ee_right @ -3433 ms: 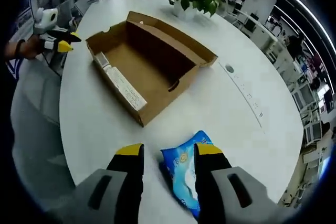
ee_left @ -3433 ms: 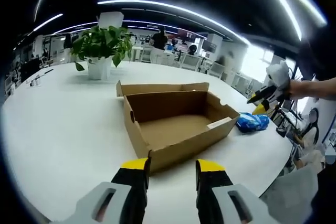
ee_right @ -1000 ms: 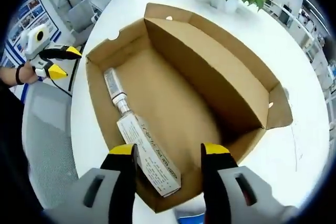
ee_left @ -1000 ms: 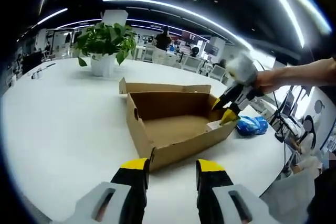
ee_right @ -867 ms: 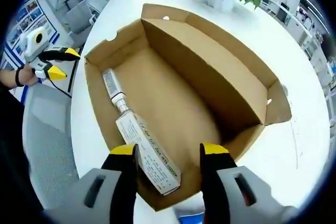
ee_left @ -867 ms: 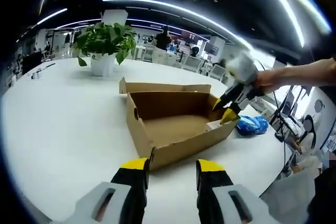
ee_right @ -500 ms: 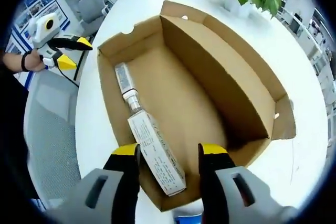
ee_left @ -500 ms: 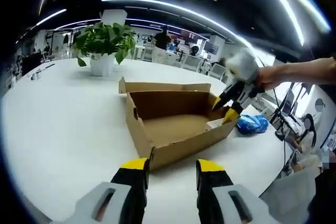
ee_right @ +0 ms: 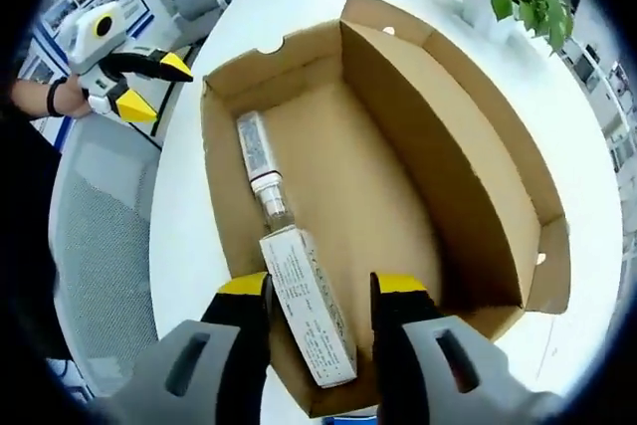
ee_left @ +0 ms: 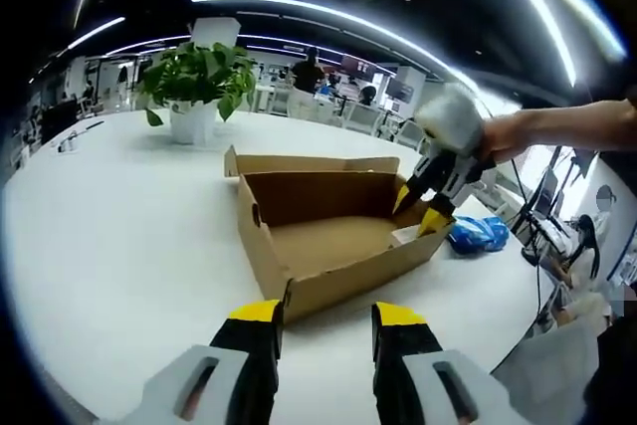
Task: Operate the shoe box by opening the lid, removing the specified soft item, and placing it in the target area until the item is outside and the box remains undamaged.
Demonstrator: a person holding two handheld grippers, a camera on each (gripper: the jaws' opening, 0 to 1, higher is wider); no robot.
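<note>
With the brown cardboard shoe box (ee_right: 398, 186) open on the white surface (ee_left: 109, 226), the right hand-held gripper (ee_right: 314, 291) hovers with wide jaws over the white paper carton (ee_right: 309, 320) inside, and next probably must descend to grasp it, while the left hand-held gripper (ee_left: 323, 318) waits wide nearby.

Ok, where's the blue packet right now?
In the left gripper view, the blue packet lies on the white table, just outside the shoe box, beyond the right gripper.

so there's one open shoe box (ee_left: 328, 236), one blue soft pack (ee_left: 478, 234), one potted plant (ee_left: 194, 87), one white carton (ee_right: 307, 318) and one small tube (ee_right: 256, 151) inside the box.
</note>
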